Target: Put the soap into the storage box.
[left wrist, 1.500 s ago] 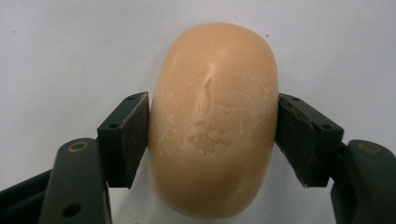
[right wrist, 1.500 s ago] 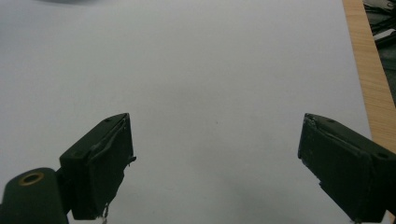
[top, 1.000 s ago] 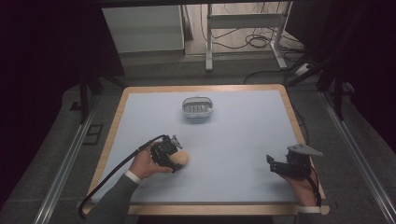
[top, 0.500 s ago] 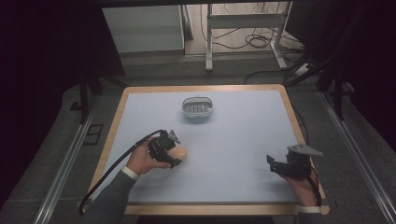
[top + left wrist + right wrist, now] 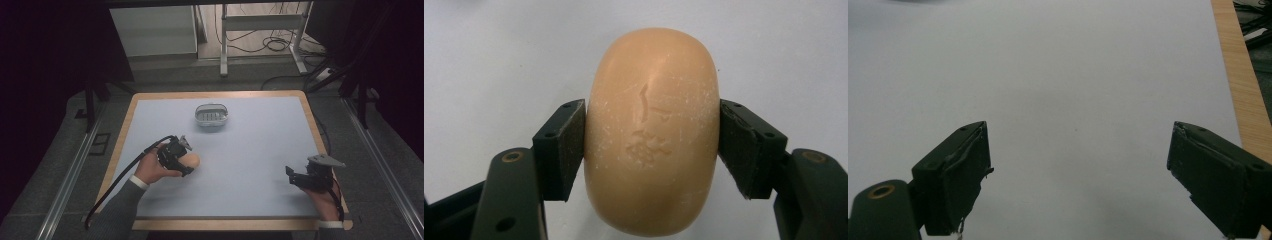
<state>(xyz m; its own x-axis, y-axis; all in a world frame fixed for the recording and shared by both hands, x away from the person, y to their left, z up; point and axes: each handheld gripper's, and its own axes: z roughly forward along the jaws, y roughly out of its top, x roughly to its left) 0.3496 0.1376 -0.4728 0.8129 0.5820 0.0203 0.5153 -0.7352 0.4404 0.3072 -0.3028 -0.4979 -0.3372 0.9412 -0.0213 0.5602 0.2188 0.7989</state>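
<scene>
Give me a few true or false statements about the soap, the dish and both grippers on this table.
1. The left gripper clamps the soap bar from both sides. True.
2. The right gripper holds a sponge. False: its jaws stand apart with nothing between them.
3. The soap lies in the soap dish. False: the dish sits apart, toward the far edge.
4. The table has a wooden rim. True.
</scene>
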